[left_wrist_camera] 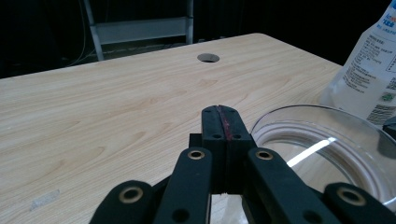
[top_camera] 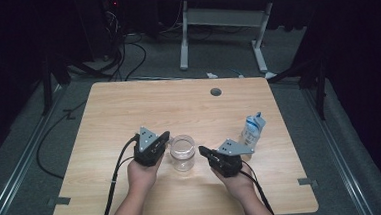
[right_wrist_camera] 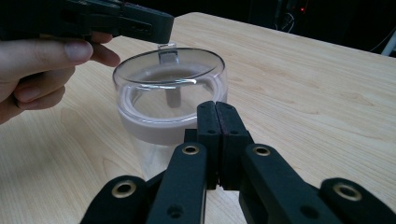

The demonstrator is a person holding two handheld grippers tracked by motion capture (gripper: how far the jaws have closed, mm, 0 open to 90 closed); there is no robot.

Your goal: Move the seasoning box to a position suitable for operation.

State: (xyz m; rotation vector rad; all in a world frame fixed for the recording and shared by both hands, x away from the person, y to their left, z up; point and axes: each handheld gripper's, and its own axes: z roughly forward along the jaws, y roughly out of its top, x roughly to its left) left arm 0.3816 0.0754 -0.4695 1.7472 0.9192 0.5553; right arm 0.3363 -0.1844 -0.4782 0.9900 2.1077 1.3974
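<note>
A light wooden table [top_camera: 129, 116] carried a clear glass jar [top_camera: 182, 152] standing upright and open-topped near the person's edge, with a gripper on either side of it. From the high view, the left gripper [top_camera: 164, 139] sat just beside the jar's left side, held in the left hand [top_camera: 143, 174], its grey plate on top and its cable trailing back toward the bottom of the frame; the right gripper [top_camera: 204, 151] sat just beside the jar's right side in the right hand [top_camera: 238, 182]. In the left gripper view the two black jaws were pressed flat together with nothing between them — a thin reddish seam ran where they met — and the jar's rim [left_wrist_camera: 327, 140] curved just to their right. The right gripper view showed the same: its jaws were closed against each other, empty, their tips close to the near wall of the jar [right_wrist_camera: 170, 100], though whether they touched the glass could not be told. Across the jar in that view, the left gripper's tip [right_wrist_camera: 159, 25] hung just above the far rim, with the fingers [right_wrist_camera: 42, 53] of the left hand wrapped beneath it. A soft plastic pouch [top_camera: 253, 128] with a white-and-blue label stood behind the right gripper, toward the table's right edge — apart from the jar. A round cable hole [top_camera: 215, 92] lay near the table's far edge.
</note>
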